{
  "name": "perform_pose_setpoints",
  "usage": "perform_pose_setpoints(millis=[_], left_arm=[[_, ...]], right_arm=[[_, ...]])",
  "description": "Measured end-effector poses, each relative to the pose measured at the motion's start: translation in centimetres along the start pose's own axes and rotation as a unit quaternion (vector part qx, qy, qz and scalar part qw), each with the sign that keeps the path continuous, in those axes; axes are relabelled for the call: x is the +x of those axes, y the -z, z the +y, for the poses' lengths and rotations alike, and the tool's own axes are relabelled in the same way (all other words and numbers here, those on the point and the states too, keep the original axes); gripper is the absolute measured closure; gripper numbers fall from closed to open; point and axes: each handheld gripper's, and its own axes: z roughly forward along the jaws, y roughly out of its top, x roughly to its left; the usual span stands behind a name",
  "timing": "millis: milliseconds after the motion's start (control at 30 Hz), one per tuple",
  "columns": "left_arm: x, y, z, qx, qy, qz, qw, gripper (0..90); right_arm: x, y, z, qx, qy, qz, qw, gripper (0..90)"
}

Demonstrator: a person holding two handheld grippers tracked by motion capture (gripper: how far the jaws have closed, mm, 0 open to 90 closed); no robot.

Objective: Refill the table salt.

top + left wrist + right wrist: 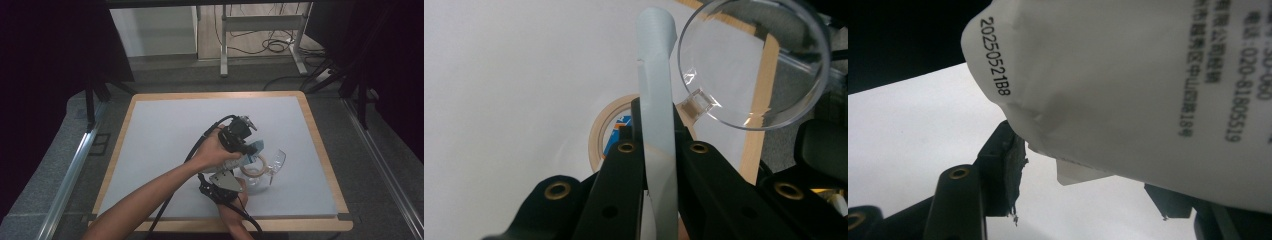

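Near the tabletop's front edge, my left tongs [659, 150] clamp the pouch [658, 125] seal upright; right tongs [1088, 195] probably grip its bottom.

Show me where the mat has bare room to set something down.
The grey mat lies bare across its left half and along the far wooden edge. It is crowded at the near right, where both grippers, the white packet, tape roll and clear lid cluster.

The high view looks forward and down over the whole desk [165, 125]; both claw views sit very close, apparently sharing its white mat.
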Motion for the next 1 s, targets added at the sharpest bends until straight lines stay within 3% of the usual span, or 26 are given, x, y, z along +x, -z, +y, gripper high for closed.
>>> perform_pose_setpoints(millis=[700, 1000], left_arm=[[-0.2, -0.4, 1.0, 0.028, -0.012, 0.013, 0.9994, 90.0], [-0.3, -0.5, 1.0, 0.037, -0.011, 0.021, 0.999, 90.0]], right_arm=[[-0.4, -0.1, 0.9, -0.002, -0.009, 0.009, 0.9999, 40.5], [-0.6, -0.7, 0.6, -0.007, -0.039, 0.013, 0.9991, 41.6]])
